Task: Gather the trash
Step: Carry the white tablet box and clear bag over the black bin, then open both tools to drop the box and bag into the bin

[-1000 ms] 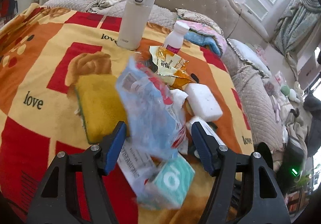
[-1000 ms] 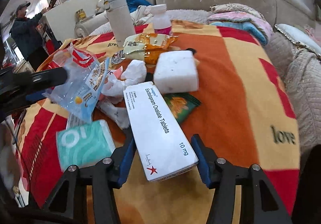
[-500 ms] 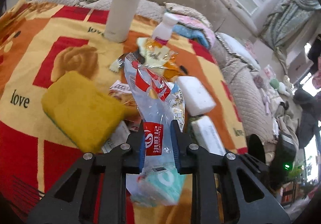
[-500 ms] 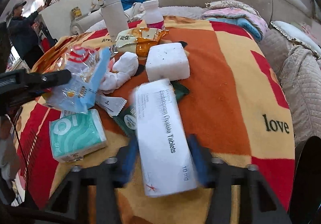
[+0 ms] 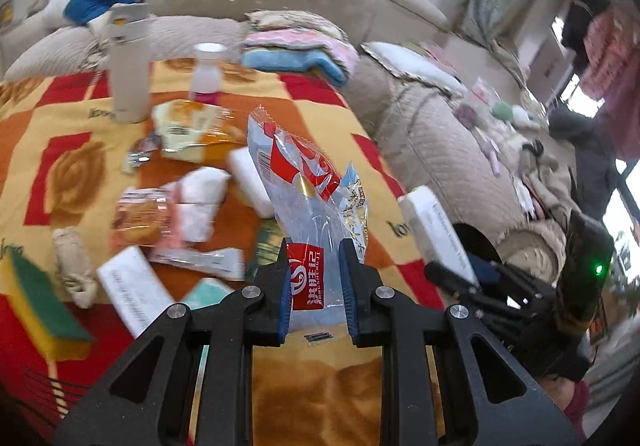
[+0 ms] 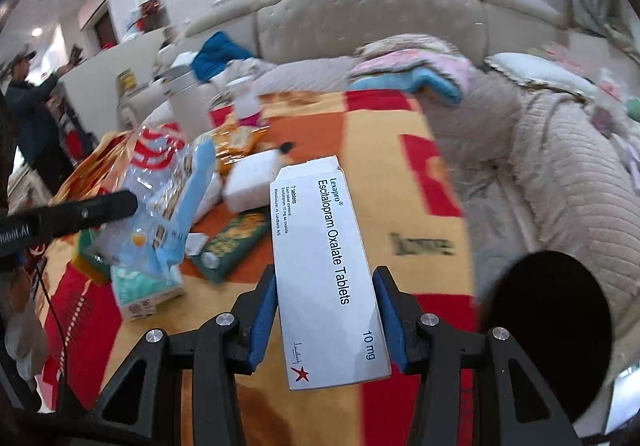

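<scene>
Since the earlier frame both grippers have lifted their loads off the red, orange and yellow patterned blanket (image 5: 320,386) on the bed, and the yellow and green sponge (image 5: 40,310) now lies far left of the left fingers. The left gripper (image 5: 316,282) pinches the clear plastic wrapper with red and blue print (image 5: 308,182), which stands up above its fingers. The right gripper (image 6: 326,320), having just closed, clamps the long white cardboard tablet box (image 6: 324,270) between its blue fingers (image 6: 262,320), clear of the blanket. A teal tissue pack (image 6: 144,290) lies left of them.
</scene>
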### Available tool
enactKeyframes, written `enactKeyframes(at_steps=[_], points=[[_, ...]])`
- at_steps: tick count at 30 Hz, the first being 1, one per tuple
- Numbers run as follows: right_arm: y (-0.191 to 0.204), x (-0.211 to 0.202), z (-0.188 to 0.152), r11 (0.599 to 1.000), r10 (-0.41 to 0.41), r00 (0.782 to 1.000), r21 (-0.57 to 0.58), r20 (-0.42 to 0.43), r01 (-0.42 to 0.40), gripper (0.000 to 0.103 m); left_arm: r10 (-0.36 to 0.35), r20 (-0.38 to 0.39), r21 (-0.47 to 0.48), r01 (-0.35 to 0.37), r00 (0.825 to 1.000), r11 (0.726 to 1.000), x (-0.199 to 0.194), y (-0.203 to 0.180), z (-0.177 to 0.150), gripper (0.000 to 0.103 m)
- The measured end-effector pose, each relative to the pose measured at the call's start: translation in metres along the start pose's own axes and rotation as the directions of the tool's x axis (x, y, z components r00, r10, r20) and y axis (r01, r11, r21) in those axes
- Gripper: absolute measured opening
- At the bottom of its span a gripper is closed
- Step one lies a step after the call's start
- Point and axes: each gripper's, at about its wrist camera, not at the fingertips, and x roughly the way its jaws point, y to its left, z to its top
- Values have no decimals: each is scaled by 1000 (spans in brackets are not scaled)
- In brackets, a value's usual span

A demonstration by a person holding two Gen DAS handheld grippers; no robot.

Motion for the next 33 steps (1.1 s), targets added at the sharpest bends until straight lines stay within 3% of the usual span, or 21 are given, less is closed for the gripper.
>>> enactKeyframes(at_steps=[10,16,25,33], points=[[-79,-40,-17,980,-160,987,120,10,157,46,-69,-66,138,78,995,987,46,-81,-3,19],[-124,-55,-30,952,-232,973,203,-2,228,46,-117,-110,168,134,987,977,68,-116,-3,19],[-167,-46,-43,921,-272,961,275,-52,276,46,-166,-188,192,202,968,960,107,-159,-7,19],[-189,-42,-45,901,-298,952,308,-70,304,46,-175,-223,202,221,959,954,131,-177,-14,19]])
